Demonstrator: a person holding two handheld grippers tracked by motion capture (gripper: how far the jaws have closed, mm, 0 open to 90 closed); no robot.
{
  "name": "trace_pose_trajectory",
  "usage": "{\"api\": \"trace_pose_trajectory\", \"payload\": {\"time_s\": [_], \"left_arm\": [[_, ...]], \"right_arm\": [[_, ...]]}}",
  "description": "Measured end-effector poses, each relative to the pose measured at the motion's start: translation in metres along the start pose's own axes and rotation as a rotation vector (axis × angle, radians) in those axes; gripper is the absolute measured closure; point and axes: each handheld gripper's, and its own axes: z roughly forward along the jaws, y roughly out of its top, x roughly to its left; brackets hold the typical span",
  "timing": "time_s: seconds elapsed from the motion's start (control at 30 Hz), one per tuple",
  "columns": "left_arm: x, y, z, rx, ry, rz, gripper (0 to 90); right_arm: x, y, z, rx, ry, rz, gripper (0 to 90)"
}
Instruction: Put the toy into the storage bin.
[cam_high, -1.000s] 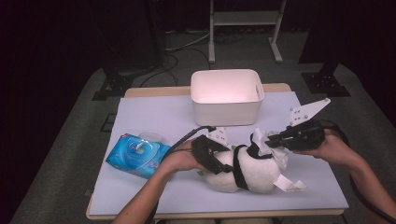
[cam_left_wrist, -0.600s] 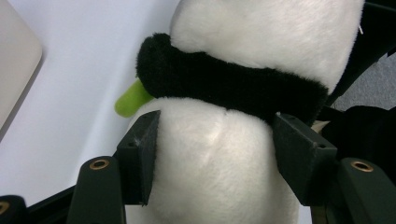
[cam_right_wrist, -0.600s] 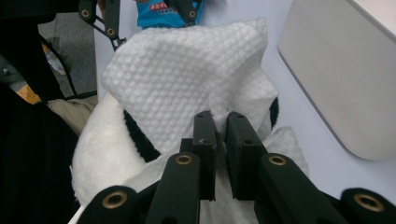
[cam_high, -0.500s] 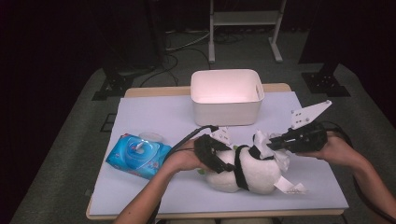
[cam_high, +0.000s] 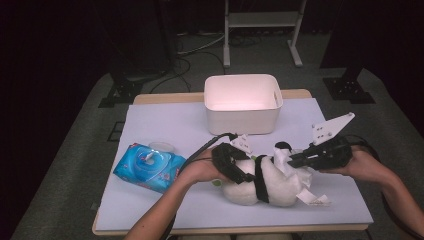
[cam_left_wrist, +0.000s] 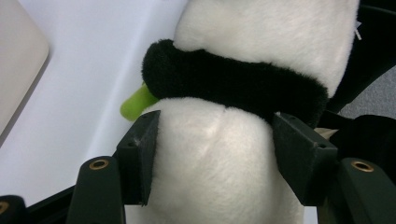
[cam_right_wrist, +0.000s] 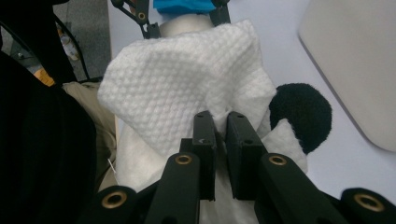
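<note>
A white plush panda (cam_high: 277, 186) with a black band lies on its side near the table's front edge. My left gripper (cam_high: 245, 172) is shut on its white body (cam_left_wrist: 219, 158), one pad pressing each flank just below the black band (cam_left_wrist: 233, 77). A green bit (cam_left_wrist: 135, 102) pokes out beside the band. My right gripper (cam_high: 292, 161) is shut on a white textured wipe (cam_right_wrist: 177, 79), which drapes over the panda's head next to a black ear (cam_right_wrist: 301, 114). The right gripper's own jaws (cam_right_wrist: 219, 116) pinch the wipe's fold almost together.
A white bin (cam_high: 243, 120) stands at the back middle of the pale table cover (cam_high: 165, 120). A blue wipe pack (cam_high: 149, 167) lies left of my left hand, with a clear round lid (cam_high: 161, 146) behind it. Dark floor and stands surround the table.
</note>
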Motion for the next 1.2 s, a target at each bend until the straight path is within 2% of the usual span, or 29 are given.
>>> {"api": "trace_pose_trajectory", "payload": {"time_s": [0.17, 0.37, 0.47, 0.53, 0.67, 0.7, 0.83, 0.9, 1.0, 1.07, 1.2], "left_arm": [[0.001, -0.001, -0.002, -0.011, -0.009, 0.002, 24.3], [0.007, -0.006, -0.002, 0.014, -0.004, -0.042, 10.6], [0.010, -0.010, 0.001, 0.025, -0.035, -0.049, 10.3], [0.010, -0.013, 0.005, 0.022, -0.061, -0.054, 11.7], [0.009, -0.012, 0.001, 0.021, -0.045, -0.033, 33.2], [0.008, -0.012, -0.001, 0.021, -0.044, -0.028, 36.2], [0.010, -0.010, -0.007, 0.029, -0.018, -0.027, 37.4], [0.010, -0.010, -0.019, 0.051, 0.036, -0.007, 37.4], [0.010, -0.012, -0.027, 0.088, 0.075, 0.011, 37.3], [0.008, -0.015, -0.027, 0.104, 0.082, 0.010, 36.8], [0.005, -0.022, -0.027, 0.085, 0.080, -0.004, 35.6]], "right_arm": [[-0.005, -0.009, 0.003, 0.012, -0.006, 0.022, 81.8], [-0.009, -0.017, 0.006, 0.010, -0.004, 0.033, 81.8], [-0.009, -0.019, 0.006, 0.001, 0.006, 0.037, 81.8], [-0.008, -0.020, 0.007, -0.002, 0.010, 0.042, 81.8], [-0.009, -0.021, 0.007, -0.011, 0.001, 0.042, 81.7], [-0.010, -0.021, 0.007, -0.017, -0.002, 0.043, 81.7], [-0.012, -0.016, 0.007, -0.026, -0.022, 0.039, 81.4], [-0.014, -0.014, 0.012, -0.025, -0.021, 0.038, 81.4], [-0.018, -0.010, 0.019, -0.038, -0.007, 0.041, 81.4], [-0.019, -0.007, 0.024, -0.042, 0.002, 0.039, 81.4], [-0.014, 0.004, 0.030, -0.027, 0.011, 0.008, 81.5]]}}
